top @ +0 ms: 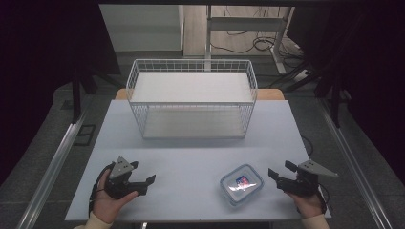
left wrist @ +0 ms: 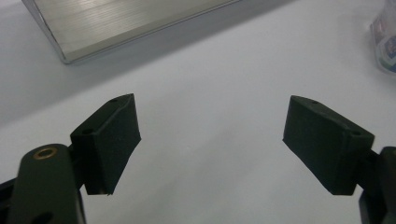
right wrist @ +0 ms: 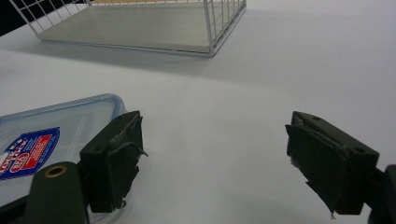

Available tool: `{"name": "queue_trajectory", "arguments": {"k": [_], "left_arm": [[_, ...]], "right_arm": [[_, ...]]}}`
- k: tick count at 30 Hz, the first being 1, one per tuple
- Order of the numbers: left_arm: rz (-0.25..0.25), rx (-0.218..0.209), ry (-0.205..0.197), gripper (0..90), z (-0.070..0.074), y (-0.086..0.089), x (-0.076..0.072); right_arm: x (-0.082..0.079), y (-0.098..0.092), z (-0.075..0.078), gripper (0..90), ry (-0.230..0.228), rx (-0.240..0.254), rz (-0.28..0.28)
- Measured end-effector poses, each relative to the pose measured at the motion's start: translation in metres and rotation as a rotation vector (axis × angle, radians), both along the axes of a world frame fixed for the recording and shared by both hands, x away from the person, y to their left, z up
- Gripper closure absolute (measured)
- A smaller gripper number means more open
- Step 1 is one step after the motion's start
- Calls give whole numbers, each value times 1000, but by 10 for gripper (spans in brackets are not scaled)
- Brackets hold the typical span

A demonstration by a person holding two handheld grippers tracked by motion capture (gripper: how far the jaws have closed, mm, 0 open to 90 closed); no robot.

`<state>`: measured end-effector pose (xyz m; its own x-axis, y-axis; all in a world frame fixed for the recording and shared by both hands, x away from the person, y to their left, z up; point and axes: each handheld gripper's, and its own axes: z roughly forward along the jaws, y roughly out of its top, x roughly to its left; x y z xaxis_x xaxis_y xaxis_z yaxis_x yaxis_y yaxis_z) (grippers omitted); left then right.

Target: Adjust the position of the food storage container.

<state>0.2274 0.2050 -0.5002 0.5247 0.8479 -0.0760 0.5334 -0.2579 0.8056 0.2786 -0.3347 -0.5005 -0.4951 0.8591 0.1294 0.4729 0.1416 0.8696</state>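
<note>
Centrally, a white table point(top: 191, 157) carries everything, and the wire basket point(top: 191, 98) at its far middle serves as the landmark. Nearer the person than the basket and off toward its right end lies a clear lidded box point(top: 242, 183) with a red and blue label. Just right of the box, the right gripper point(top: 279, 169) holds its jaws wide and empty. Near the basket's left end but well toward the person, the left gripper point(top: 142, 172) is likewise spread wide, gripping nothing.
</note>
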Motion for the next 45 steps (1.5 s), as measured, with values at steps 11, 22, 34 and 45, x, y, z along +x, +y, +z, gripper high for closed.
{"name": "queue_trajectory", "arguments": {"k": [11,22,34,45], "left_arm": [[12,-8,-4,183,2,5,-8],[-14,0,11,180,-1,0,1],[-34,11,11,178,-2,-8,2],[-29,10,17,178,-4,-5,0]], "right_arm": [[0,7,5,185,0,-13,-13],[-3,1,12,239,-20,-81,-9],[-29,9,34,571,8,-182,233],[-48,45,41,825,54,-267,511]]}}
